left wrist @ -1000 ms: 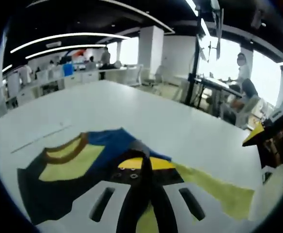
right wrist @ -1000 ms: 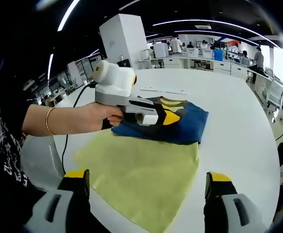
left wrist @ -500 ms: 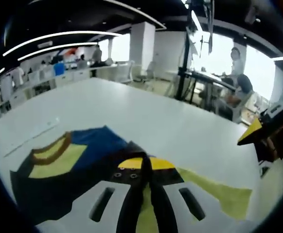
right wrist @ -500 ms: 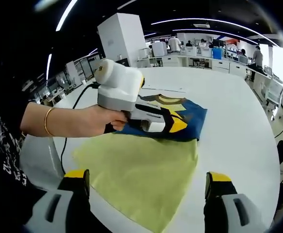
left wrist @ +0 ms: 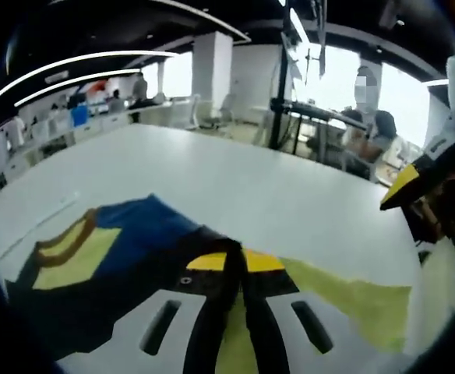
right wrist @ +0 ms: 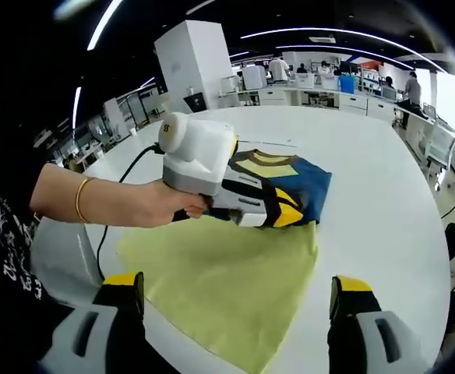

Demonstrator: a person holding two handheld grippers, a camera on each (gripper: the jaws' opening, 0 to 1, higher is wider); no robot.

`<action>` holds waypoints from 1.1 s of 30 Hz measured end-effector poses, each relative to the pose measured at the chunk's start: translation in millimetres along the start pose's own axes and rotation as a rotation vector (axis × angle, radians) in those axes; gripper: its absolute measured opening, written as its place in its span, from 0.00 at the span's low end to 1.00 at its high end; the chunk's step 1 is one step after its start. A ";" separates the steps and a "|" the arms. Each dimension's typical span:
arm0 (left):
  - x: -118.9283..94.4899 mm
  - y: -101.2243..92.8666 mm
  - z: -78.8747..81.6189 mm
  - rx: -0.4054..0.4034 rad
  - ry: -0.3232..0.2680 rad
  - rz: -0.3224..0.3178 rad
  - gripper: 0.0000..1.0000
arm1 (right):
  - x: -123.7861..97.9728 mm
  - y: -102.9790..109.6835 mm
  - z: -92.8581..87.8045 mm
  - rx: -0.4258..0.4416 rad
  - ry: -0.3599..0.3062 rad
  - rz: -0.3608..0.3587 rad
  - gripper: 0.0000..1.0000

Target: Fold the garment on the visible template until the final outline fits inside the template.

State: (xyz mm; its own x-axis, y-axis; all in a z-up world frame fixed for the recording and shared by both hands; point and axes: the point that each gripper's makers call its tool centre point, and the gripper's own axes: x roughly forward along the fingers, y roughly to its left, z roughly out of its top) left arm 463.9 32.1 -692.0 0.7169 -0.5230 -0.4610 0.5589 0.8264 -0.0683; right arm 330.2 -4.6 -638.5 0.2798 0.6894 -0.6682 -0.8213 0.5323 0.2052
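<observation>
Folded garment (right wrist: 290, 187): navy, blue and yellow with a brown-edged neckline, seen at centre of the right gripper view, lying on the white table (right wrist: 383, 195) with its near edge over the yellow-green template sheet (right wrist: 227, 276); in the left gripper view it is placed at lower left (left wrist: 103, 265).

Left gripper (right wrist: 278, 212): held in a person's hand (right wrist: 161, 206), jaws pressed together with dark fabric pinched between the yellow tips, at the garment's near edge; seen at bottom centre of its own view (left wrist: 231, 269).

Right gripper (right wrist: 235, 300): jaws set wide apart at the bottom corners of its view, above the template, nothing between them.
</observation>
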 end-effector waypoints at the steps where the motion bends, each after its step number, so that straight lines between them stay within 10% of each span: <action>1: 0.6 -2.1 0.1 0.004 -0.001 -0.005 0.06 | 0.0 0.0 -0.1 0.000 0.000 0.000 0.99; 12: -9.7 -6.8 8.6 0.013 -0.035 -0.016 0.33 | -2.1 -2.4 -1.1 0.002 0.004 -0.012 0.99; 33: -93.2 54.1 6.4 -0.008 -0.073 0.158 0.90 | 6.2 -2.8 13.7 -0.030 -0.035 -0.002 1.00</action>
State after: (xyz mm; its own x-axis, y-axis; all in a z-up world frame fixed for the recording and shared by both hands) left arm 430.0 124.2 -647.1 0.8243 -0.3995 -0.4012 0.4334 0.9012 -0.0069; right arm 341.0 4.9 -633.3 0.2982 0.7057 -0.6427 -0.8350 0.5191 0.1826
